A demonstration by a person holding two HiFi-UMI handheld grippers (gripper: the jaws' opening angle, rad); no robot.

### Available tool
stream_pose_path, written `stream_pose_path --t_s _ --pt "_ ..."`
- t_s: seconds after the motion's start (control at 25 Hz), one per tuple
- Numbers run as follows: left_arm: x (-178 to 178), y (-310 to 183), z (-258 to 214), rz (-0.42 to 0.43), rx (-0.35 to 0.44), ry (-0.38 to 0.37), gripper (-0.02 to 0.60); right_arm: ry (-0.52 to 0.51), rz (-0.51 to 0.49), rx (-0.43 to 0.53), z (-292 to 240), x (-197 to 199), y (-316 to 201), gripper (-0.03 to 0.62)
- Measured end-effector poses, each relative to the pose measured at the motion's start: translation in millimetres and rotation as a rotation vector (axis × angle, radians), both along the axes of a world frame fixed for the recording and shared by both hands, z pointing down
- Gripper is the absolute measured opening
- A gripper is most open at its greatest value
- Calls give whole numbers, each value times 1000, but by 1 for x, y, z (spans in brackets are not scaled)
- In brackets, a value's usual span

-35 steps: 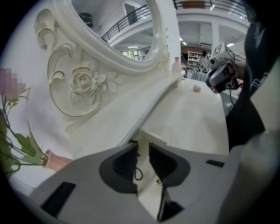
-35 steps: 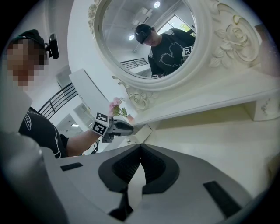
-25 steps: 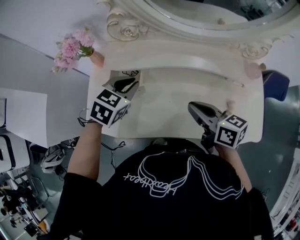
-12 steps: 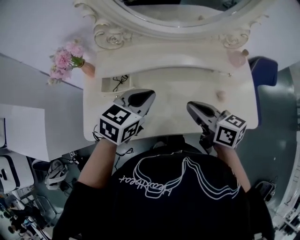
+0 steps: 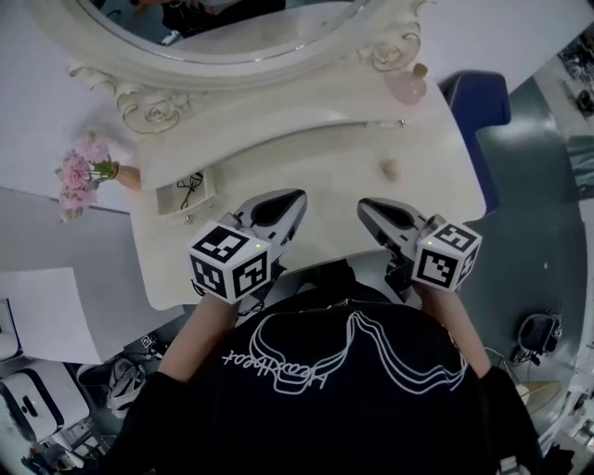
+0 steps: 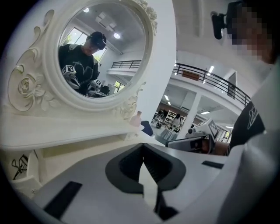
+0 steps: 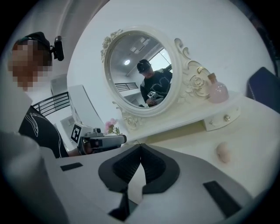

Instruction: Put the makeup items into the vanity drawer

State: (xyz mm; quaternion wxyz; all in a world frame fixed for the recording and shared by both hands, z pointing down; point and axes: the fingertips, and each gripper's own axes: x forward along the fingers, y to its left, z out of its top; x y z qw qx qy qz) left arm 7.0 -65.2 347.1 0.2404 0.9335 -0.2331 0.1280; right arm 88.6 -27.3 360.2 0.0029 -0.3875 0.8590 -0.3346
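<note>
The small vanity drawer [image 5: 188, 197] stands pulled open at the table's left, with a thin black item [image 5: 191, 184] lying inside; the left gripper view shows it too, as the drawer [image 6: 27, 168] low at the left edge. A beige egg-shaped sponge [image 5: 391, 170] rests on the tabletop to the right, and the right gripper view shows the sponge [image 7: 223, 152] ahead and to the right of those jaws. My left gripper [image 5: 296, 198] is shut and empty, right of the drawer. My right gripper [image 5: 363, 205] is shut and empty, near the front edge.
A pink perfume bottle [image 5: 406, 85] stands on the raised shelf at the right, above a small closed drawer with a knob [image 7: 221, 119]. An oval mirror [image 5: 223, 28] backs the vanity. Pink flowers [image 5: 82, 174] sit at the left corner. A blue chair [image 5: 478, 97] is beyond the right end.
My left gripper has drawn back from the open drawer toward the front middle of the table, and its jaws have shut. The head view has tilted. The right gripper has barely moved.
</note>
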Motion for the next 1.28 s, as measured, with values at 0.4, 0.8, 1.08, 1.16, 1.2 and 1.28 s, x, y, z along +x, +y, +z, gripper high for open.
stream_pose_path --t_s 0.4,0.8,1.08,1.16,1.2,1.28 --pt "51 -5 14 70 -34 -16 3 68 122 11 17 71 -9 65" --pt "68 -24 36 48 -89 -44 3 176 123 -25 57 116 -38 192" --pt "71 -37 45 25 -112 -55 3 395 72 -66 106 134 -59 233" --pt "70 -41 46 17 -114 -56 3 453 48 -77 119 135 -62 232" --pt "69 -43 47 11 -116 -56 3 472 37 -86 124 135 -64 232" --pt "67 -47 48 -3 -120 -56 3 487 23 -112 135 136 -66 232"
